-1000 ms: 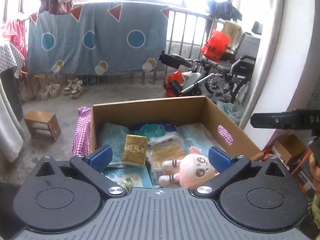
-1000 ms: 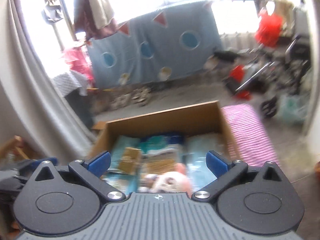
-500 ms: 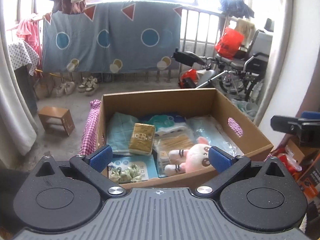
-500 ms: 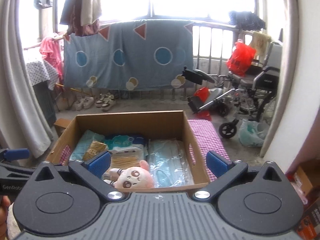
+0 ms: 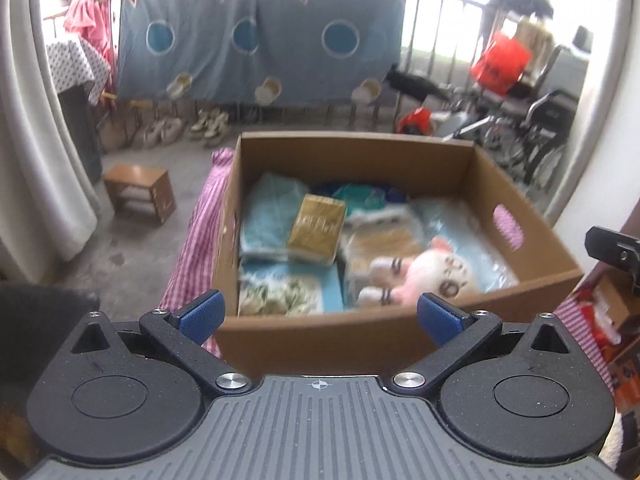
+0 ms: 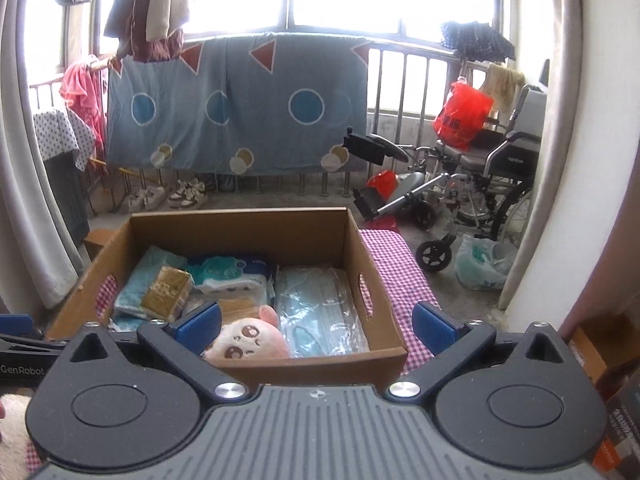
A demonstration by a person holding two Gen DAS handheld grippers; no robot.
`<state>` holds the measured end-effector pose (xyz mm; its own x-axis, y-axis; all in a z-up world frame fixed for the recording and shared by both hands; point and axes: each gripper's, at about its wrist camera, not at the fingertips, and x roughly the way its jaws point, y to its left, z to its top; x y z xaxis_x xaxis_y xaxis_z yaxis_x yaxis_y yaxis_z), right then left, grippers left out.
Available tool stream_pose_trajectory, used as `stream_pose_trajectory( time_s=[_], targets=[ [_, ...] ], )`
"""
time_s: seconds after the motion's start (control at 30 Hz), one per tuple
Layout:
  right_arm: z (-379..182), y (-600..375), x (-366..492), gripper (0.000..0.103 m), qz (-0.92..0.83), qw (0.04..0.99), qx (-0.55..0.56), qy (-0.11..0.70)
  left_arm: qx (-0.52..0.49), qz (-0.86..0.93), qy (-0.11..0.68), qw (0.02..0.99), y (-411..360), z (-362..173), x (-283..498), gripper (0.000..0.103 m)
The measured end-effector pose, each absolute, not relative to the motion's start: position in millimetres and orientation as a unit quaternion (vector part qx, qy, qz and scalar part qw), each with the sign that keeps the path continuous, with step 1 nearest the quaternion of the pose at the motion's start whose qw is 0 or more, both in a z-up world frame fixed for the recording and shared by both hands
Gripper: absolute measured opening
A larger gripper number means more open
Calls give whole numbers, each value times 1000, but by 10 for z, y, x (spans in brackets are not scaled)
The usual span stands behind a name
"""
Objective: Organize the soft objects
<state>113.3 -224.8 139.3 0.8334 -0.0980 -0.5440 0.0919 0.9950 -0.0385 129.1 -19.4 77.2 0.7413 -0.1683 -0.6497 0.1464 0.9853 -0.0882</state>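
My left tongs (image 5: 318, 316) and right tongs (image 6: 316, 326) hover wide and empty short of the cardboard box (image 6: 384, 354); the pink plush toy (image 6: 248, 342) lies inside, ahead, atop packets, probably already stowed.

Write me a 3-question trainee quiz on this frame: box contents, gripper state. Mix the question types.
1. True or false: the pink plush toy lies inside the cardboard box.
2. Multiple choice: the gold packet in the box lies toward its A) left side, B) right side, C) outside on the checked cloth.
3. Short answer: what state are the left gripper and right gripper in, and do they hold anything?

Key
1. True.
2. A, as seen from both wrist views.
3. Both open, fingers spread wide, holding nothing; both hover short of the box's near wall.
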Motion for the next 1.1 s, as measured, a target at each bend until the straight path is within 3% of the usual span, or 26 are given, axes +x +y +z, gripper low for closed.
stream_pose_trajectory(
  time_s=[0.43, 1.1],
  targets=[
    [1135, -2274, 1423, 103, 14, 934, 38, 355, -15, -31, 373, 927, -349, 781, 1333, 103],
    [1029, -2300, 1505, 103, 13, 929, 21, 368, 12, -6, 409, 912, -576, 729, 1389, 103]
  ],
)
